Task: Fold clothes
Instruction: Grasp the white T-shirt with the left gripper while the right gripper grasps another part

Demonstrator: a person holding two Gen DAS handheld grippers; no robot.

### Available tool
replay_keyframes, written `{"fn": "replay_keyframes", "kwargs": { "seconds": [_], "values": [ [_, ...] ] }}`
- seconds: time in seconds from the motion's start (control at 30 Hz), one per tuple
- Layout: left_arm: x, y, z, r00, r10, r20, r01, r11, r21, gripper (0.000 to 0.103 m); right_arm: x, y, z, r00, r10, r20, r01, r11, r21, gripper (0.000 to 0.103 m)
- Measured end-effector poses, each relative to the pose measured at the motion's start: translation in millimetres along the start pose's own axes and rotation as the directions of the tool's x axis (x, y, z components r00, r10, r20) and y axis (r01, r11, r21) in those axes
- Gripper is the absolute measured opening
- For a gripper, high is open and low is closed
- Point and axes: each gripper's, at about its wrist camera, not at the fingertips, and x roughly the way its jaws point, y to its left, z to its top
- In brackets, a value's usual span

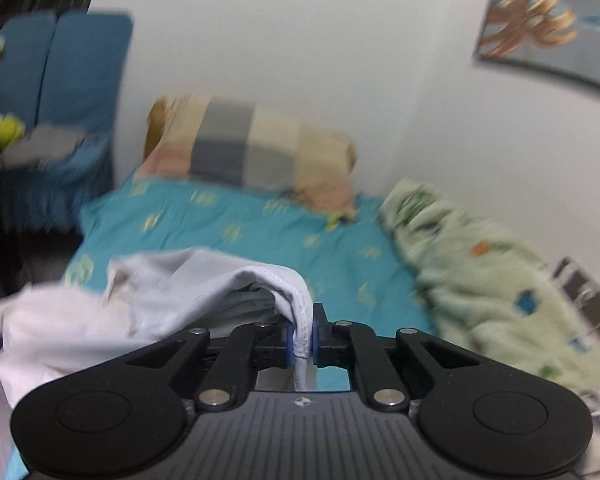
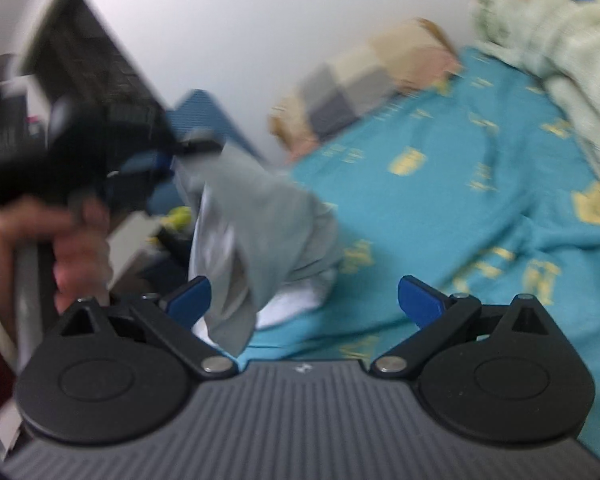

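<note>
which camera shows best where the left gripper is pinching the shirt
Left wrist view: the left gripper is shut on the shirt hem, sharp and close. The right wrist view shows it blurred, the shirt hanging below.

left gripper (image 1: 303, 334): fingers pinched together, raised | right gripper (image 2: 303, 300): fingers spread wide, nothing between
</note>
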Motion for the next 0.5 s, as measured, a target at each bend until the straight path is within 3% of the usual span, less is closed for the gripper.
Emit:
{"fn": "replay_keyframes", "kwargs": {
  "seconds": [0.1,0.2,0.3,0.37,0.43,0.5],
  "values": [
    [-42.9,-23.1,17.1,0.998,-0.044,0.044,0.045,0.999,-0.013,0.009,-11.1,16.2,0.2,0.994,0.105,0.018,-0.104,0.994,-0.032,0.101],
    [-77.0,-34.0,19.9,0.996,-0.060,0.063,0.061,0.998,-0.018,0.009,-17.9,21.8,0.4,0.977,0.211,0.009,-0.212,0.977,0.006,0.099],
    [-97.6,-27.9,10.9,0.995,-0.058,0.076,0.060,0.998,-0.035,0.009,-21.1,26.0,0.6,0.963,0.270,-0.008,-0.270,0.963,0.022,0.065],
    [-106.0,-18.2,4.7,0.995,-0.059,0.074,0.064,0.996,-0.058,0.009,-14.5,27.6,-1.9,0.948,0.314,-0.059,-0.310,0.949,0.061,0.062],
    [-111.4,-7.3,-2.3,0.996,-0.067,0.066,0.073,0.993,-0.090,0.009,-4.7,28.0,-4.7,0.926,0.361,-0.114,-0.350,0.931,0.106,0.042],
    [-112.0,7.6,-14.5,0.997,-0.064,0.053,0.070,0.991,-0.117,0.009,3.1,30.0,-9.4,0.928,0.333,-0.168,-0.318,0.941,0.113,0.026]
  ]
}}
